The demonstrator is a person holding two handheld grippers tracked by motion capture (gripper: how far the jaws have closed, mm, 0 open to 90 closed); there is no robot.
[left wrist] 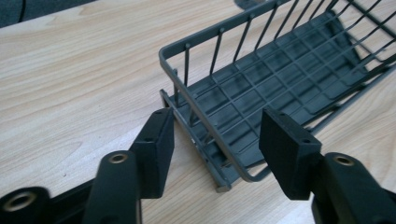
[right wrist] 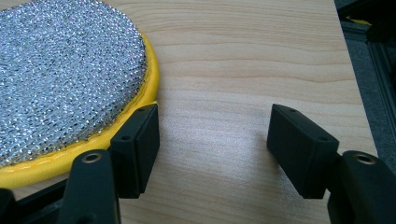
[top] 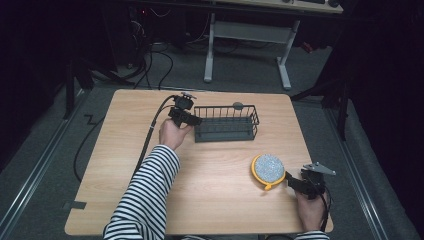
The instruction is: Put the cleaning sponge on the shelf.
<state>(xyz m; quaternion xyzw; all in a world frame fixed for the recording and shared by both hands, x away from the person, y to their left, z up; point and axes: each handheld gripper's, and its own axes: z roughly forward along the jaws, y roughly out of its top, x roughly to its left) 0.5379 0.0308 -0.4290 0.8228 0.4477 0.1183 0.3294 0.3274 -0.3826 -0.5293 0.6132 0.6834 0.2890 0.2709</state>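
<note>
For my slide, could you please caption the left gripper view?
Left gripper open astride the corner of the grey wire basket.

A light wooden tabletop (top: 215,165) with rounded corners stands on grey carpet (top: 45,150). A black cable (top: 82,145) lies looped on the carpet just beside the tabletop's left edge, and more cables (top: 155,60) lie tangled on the floor beyond its far left corner. Behind the tabletop stands a second desk on white legs (top: 210,50), with a white crossbar (top: 250,31) between them; its light top (top: 280,5) shows at the upper edge. A strip of grey tape (top: 74,205) lies on the carpet near the tabletop's near left corner. The room around is dark.
</note>
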